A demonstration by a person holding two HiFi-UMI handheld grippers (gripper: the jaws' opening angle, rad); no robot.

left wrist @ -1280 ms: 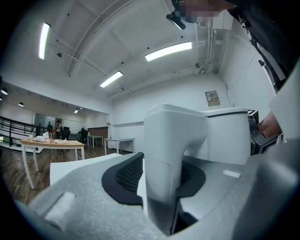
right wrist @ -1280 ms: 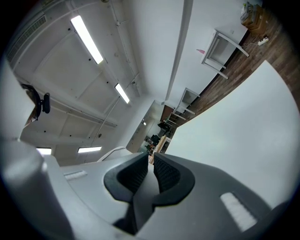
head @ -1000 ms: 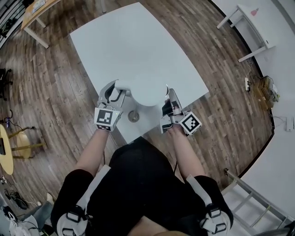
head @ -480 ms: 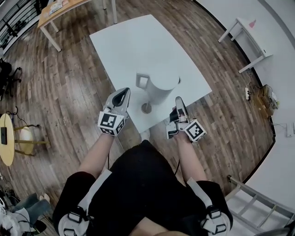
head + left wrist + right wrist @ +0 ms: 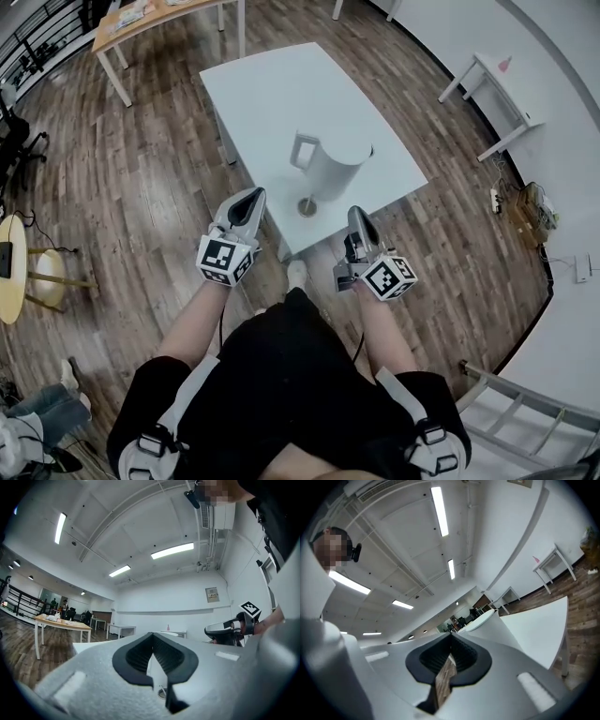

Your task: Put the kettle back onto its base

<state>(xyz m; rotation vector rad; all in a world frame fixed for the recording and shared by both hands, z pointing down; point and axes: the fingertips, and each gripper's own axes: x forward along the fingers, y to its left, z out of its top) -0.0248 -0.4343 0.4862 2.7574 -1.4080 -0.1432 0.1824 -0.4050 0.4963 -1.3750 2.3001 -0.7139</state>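
Your left gripper (image 5: pixel 251 199) is closed and empty: in the left gripper view its jaws meet tip to tip with nothing between them. Your right gripper (image 5: pixel 356 218) is closed too. Its jaws have just finished shutting, and the right gripper view shows only a thin slit with floor behind it. In the head view both tools hang off the near edge of the white table (image 5: pixel 272 89), over the wooden floor (image 5: pixel 150 178), clear of everything on the tabletop. The kettle (image 5: pixel 334 167) stands upright on the table near that edge, at about 12 o'clock from you, with its handle (image 5: pixel 302 150) turned toward its 9 o'clock. The base (image 5: pixel 307 206), a small round disc, lies bare on the table just beside the kettle's foot at its 7 o'clock. Whether the two touch cannot be made out, but the kettle is not on it. From the base, your left gripper sits at about 9 o'clock and your right at about 4 o'clock.
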